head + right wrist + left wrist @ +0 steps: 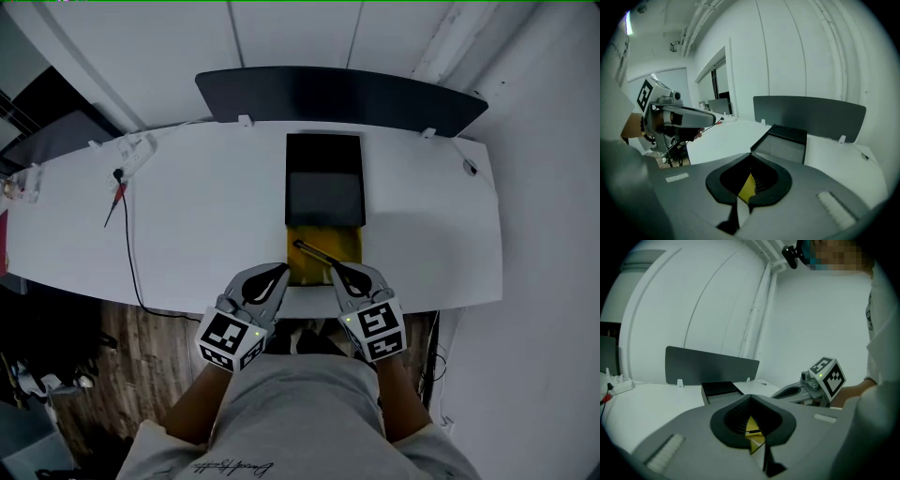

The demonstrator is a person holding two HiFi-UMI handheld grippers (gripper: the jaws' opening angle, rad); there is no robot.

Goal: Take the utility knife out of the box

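The left gripper (pixel 279 272) and right gripper (pixel 336 271) are both closed, empty; I'd open the right one before reaching the knife (pixel 314 252) in the yellow box (pixel 349 240)

Your tabletop (pixel 206 216) looks smooth, matt white; the box (pixel 323 178) matt black; the floor (pixel 150 342) below you grained wood.
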